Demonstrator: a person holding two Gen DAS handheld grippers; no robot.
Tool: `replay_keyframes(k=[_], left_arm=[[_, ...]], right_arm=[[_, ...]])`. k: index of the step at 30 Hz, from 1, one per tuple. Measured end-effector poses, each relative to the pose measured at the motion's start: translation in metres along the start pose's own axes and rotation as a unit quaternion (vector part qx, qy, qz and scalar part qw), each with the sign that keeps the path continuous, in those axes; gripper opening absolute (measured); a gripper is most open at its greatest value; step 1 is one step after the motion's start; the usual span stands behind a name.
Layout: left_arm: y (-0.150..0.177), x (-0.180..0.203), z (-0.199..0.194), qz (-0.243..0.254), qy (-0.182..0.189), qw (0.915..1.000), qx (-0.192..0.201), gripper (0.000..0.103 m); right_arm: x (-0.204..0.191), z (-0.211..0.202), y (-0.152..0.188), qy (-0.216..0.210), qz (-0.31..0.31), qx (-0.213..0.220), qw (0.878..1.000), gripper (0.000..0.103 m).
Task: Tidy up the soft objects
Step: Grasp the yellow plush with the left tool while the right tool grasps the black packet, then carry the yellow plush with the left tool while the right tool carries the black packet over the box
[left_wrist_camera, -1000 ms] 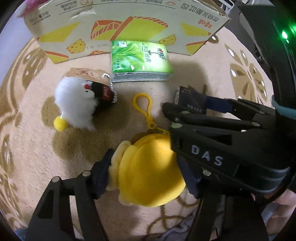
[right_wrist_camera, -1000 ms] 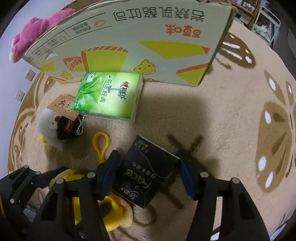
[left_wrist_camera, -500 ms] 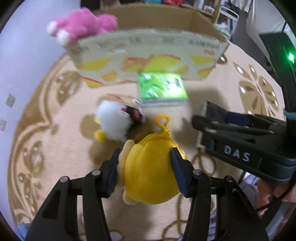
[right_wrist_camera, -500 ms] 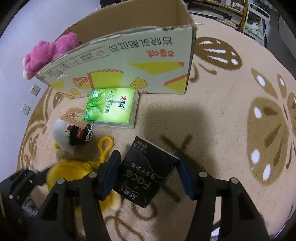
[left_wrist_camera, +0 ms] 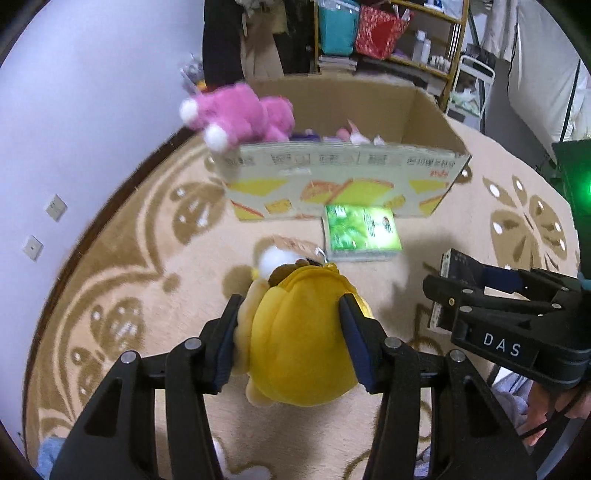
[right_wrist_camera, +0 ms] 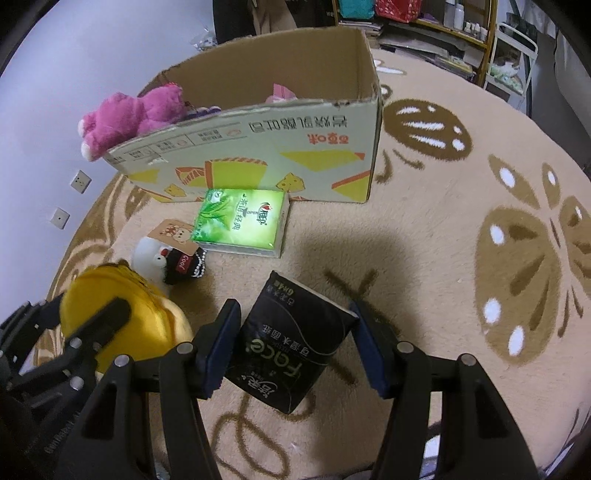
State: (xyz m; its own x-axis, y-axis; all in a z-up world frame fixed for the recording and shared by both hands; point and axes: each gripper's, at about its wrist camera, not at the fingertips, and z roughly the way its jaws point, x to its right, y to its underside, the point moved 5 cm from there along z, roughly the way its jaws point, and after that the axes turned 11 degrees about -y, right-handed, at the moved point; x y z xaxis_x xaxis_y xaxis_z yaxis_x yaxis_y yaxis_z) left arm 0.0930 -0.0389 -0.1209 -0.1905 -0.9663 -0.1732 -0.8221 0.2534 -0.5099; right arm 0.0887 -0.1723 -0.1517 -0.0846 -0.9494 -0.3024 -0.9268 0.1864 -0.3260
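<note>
My left gripper [left_wrist_camera: 290, 306] is shut on a yellow plush toy [left_wrist_camera: 299, 343], its pads pressing into both sides and holding it above the rug. In the right wrist view the same yellow plush toy [right_wrist_camera: 140, 325] shows at lower left. My right gripper [right_wrist_camera: 295, 310] is shut on a black tissue pack [right_wrist_camera: 291, 343], also held off the rug. An open cardboard box [right_wrist_camera: 258, 147] stands beyond both, with a pink plush bear [right_wrist_camera: 136, 110] hanging over its left corner. A green tissue pack [right_wrist_camera: 240, 221] and a white plush keychain [right_wrist_camera: 151, 254] lie in front of the box.
A beige patterned rug [right_wrist_camera: 461, 221] covers the floor. A wall with sockets [left_wrist_camera: 55, 206] runs along the left. Shelves with bags and bottles [left_wrist_camera: 388, 33] stand behind the box. A person's hand [left_wrist_camera: 546, 417] holds the right gripper's handle.
Both grippers have risen off the rug with the yellow toy and the black pack. The left jaws closed in on the toy. The left view has tilted up, and the box's inside shows.
</note>
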Motion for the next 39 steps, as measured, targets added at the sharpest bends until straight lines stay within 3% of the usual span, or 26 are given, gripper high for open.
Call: replay_keyframes(k=[8,24,39], left_arm=[[-0.015,-0.015,-0.022,-0.001,-0.055,0.9969,0.056,0.050],[-0.076,-0.034,-0.061,-0.002,-0.086,0.9841,0.155,0.049],[-0.117,-0.019,-0.053,0.024,-0.096,0.9782,0.182,0.049]], right_arm=[[-0.009,-0.025,-0.008,-0.015,-0.009,0.032,0.999,0.064],[-0.021,-0.077,-0.054,-0.035,-0.027,0.116,0.992,0.064],[-0.019,-0.066,-0.087,-0.039,-0.032,0.139,0.989,0.064]])
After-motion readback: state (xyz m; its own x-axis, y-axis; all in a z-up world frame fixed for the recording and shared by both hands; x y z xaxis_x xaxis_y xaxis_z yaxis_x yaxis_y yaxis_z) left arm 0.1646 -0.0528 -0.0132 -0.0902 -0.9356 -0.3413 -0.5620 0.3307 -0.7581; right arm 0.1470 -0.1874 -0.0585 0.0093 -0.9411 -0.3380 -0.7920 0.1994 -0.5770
